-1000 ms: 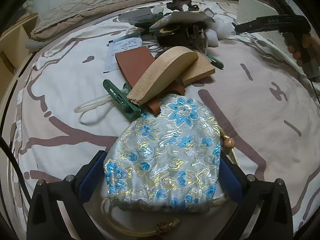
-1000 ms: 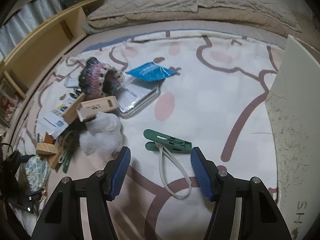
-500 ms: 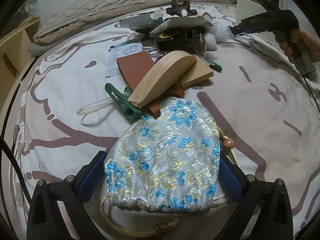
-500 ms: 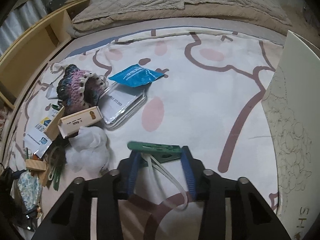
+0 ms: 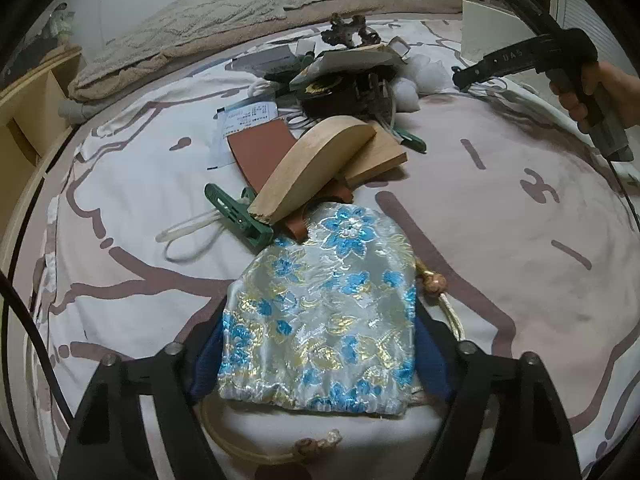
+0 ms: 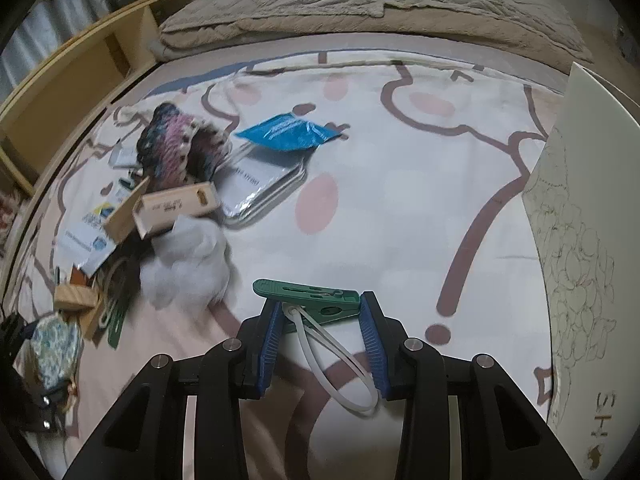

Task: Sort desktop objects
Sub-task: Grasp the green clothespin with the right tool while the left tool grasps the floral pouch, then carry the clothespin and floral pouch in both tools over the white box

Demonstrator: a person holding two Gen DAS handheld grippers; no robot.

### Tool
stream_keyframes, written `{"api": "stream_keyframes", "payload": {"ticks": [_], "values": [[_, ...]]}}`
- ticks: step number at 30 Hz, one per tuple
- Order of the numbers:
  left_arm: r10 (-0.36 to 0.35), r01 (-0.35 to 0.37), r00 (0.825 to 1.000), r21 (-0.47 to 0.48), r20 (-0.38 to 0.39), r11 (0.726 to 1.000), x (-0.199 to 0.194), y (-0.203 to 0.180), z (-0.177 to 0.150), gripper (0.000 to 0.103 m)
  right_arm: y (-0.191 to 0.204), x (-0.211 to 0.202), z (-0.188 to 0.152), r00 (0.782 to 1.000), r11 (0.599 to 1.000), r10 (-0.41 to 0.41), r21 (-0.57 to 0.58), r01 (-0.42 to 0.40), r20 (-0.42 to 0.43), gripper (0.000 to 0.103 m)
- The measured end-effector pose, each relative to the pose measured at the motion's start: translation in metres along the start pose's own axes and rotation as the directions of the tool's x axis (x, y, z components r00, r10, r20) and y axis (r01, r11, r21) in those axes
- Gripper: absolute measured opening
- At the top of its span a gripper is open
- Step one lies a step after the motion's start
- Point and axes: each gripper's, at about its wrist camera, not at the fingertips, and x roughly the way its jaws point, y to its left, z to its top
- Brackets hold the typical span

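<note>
We have the pouch (image 5: 320, 312) on the bedspread (image 5: 500, 216) between the left gripper's (image 5: 320, 356) pads, which have just been closing and now press its sides. Beyond it lie a wooden block (image 5: 312, 168) and a green clip (image 5: 236, 216). Our right gripper (image 6: 320, 316) is clamped on another clip (image 6: 308, 294), its white loop (image 6: 340, 364) hanging between the fingers.
</note>
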Motion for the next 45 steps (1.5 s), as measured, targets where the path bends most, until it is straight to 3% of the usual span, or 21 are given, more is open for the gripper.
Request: {"api": "stream_keyframes", "payload": {"ticks": [7, 16, 28, 40, 45], "values": [[0.019, -0.019, 1.000, 0.020, 0.014, 1.000, -0.004, -0.006, 0.001, 0.055, 0.004, -0.005, -0.006, 1.000, 1.000, 0.012, -0.028, -0.012, -0.010, 0.039], [0.013, -0.012, 1.000, -0.035, 0.017, 0.999, -0.011, -0.002, 0.004, 0.023, 0.012, -0.013, -0.015, 0.999, 0.997, 0.034, -0.076, -0.035, -0.018, 0.039], [-0.034, 0.033, 0.999, -0.172, -0.003, 0.985, -0.023, 0.010, 0.005, 0.014, 0.020, -0.035, -0.021, 0.999, 0.985, 0.054, -0.165, -0.054, -0.005, 0.039], [0.027, -0.032, 0.999, -0.187, -0.025, 0.982, -0.040, 0.013, 0.003, 0.013, 0.021, -0.055, -0.030, 0.998, 0.977, 0.062, -0.205, -0.064, -0.018, 0.039], [0.013, -0.012, 1.000, -0.193, 0.002, 0.981, -0.054, 0.010, 0.005, 0.013, 0.023, -0.065, -0.034, 0.998, 0.975, 0.065, -0.214, -0.066, -0.014, 0.039]]}}
